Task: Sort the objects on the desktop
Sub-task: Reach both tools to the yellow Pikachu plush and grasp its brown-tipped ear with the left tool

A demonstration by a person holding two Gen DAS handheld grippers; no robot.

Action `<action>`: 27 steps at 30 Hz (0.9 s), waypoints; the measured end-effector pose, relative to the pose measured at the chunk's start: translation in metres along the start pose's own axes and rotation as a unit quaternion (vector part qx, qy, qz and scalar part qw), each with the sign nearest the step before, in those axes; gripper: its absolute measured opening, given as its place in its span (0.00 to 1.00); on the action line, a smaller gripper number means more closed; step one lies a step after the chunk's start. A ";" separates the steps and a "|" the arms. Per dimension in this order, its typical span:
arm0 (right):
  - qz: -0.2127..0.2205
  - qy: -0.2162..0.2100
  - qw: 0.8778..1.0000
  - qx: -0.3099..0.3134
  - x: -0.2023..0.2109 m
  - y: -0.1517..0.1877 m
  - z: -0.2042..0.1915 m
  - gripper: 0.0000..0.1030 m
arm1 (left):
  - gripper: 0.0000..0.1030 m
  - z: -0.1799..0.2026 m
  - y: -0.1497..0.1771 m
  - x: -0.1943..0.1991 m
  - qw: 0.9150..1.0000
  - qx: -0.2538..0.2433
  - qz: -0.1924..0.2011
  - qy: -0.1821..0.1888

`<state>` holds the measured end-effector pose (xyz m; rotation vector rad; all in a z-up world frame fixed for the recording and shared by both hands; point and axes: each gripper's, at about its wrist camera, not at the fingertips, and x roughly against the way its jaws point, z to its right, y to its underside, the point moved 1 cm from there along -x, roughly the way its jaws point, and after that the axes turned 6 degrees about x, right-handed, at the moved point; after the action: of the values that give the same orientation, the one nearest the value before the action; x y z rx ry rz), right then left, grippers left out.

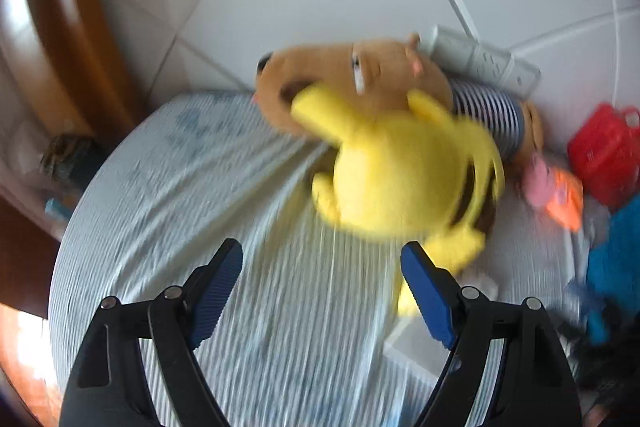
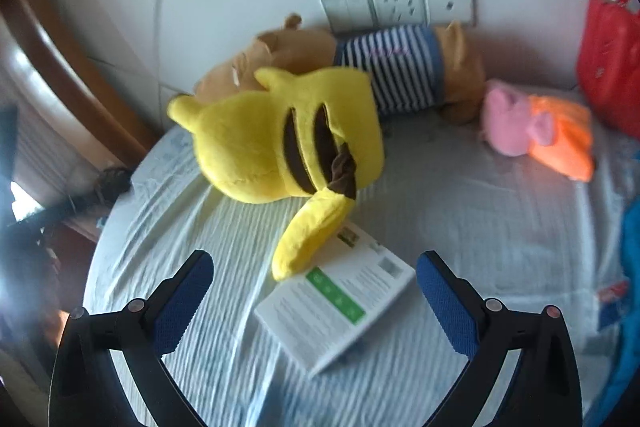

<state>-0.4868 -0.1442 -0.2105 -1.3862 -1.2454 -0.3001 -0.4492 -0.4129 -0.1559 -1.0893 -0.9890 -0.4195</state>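
Both fingers apart, empty; yellow plush (image 2: 276,143) ahead, white box (image 2: 336,311) prob. btwn right fingers (image 2: 448,303).

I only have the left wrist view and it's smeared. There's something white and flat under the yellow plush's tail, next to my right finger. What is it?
Observer: A white box with a green stripe and printed text; the right wrist view shows it clearly.
Operator: Is the yellow plush touching it?
Observer: Yes, the tail tip lies across the box's far edge.
Operator: Is the right gripper holding anything?
Observer: No, it is open, with the box between and just beyond its fingers.
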 end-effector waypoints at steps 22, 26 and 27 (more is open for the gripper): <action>-0.067 -0.022 0.997 0.039 -0.105 0.008 -0.005 0.25 | 0.34 0.021 0.002 -0.066 0.999 -0.041 -0.001 0.019; -0.082 -0.038 0.995 0.044 -0.062 0.056 -0.012 0.24 | 0.34 0.003 0.056 -0.043 0.998 -0.056 -0.022 0.010; -0.093 -0.037 0.994 0.048 -0.052 0.074 -0.014 0.24 | 0.34 -0.004 0.071 -0.040 0.998 -0.055 -0.032 0.007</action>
<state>-0.4422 -0.1620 -0.2890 -1.2107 -1.4357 -0.3139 -0.4179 -0.3914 -0.2279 -1.1538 -0.9998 -0.5374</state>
